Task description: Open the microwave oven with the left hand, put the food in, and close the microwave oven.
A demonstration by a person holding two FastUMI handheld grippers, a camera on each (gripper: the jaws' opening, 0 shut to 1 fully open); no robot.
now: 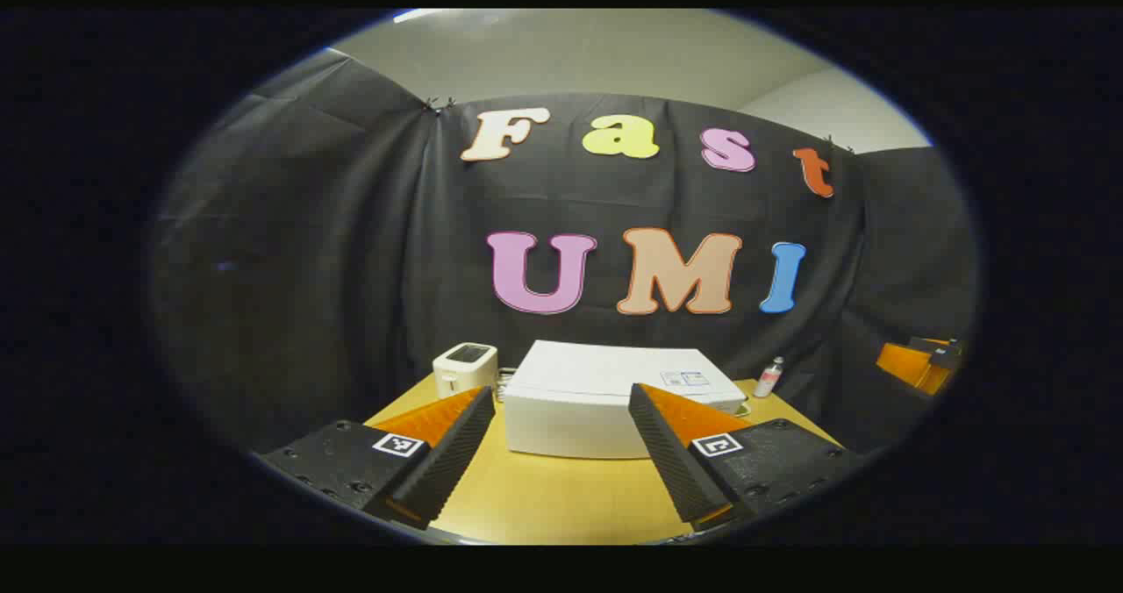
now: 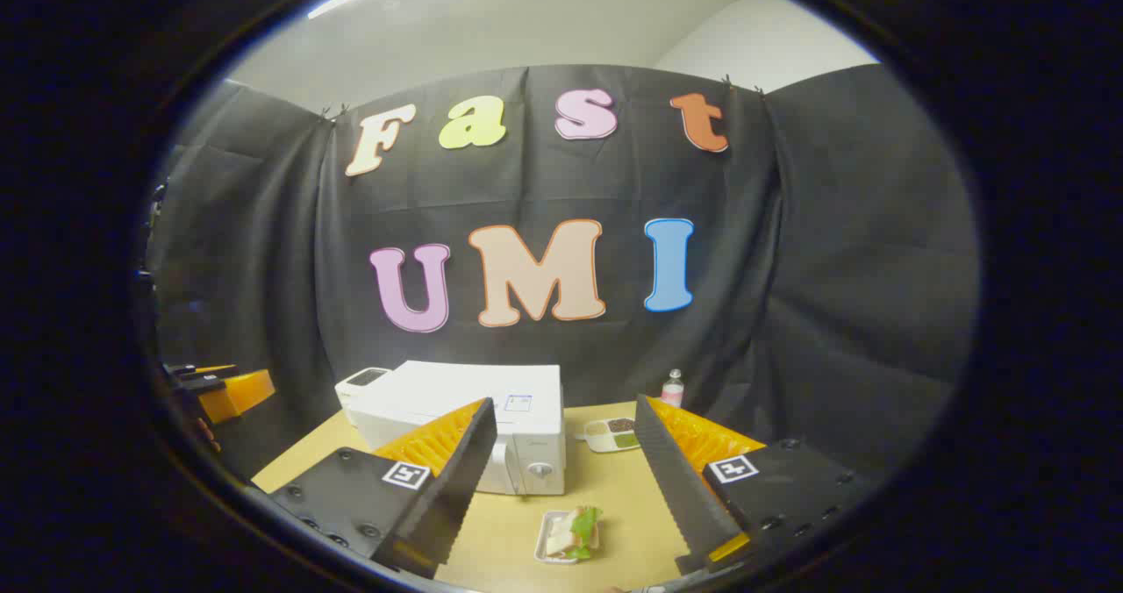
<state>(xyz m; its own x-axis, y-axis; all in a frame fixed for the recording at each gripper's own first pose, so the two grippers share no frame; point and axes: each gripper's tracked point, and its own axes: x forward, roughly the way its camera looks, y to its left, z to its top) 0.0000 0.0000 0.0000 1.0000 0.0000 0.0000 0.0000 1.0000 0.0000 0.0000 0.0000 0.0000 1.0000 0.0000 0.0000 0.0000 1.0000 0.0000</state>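
While the microwave oven (image 2: 491, 422) is seen shut on the table (image 1: 544, 496), with the food (image 2: 570, 533) lying just before it, both the left gripper (image 1: 557, 453) and right gripper (image 2: 561, 479) are held spread and empty, so its door edge is best approached squarely by the left.

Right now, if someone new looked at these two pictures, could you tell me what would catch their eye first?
Probably the white microwave oven, door closed, at the middle of the wooden table. In the right gripper view a small tray of food lies in front of it, between the open fingers of the right gripper. The white toaster stands beside the microwave's far side, and the left gripper hangs open short of the oven.
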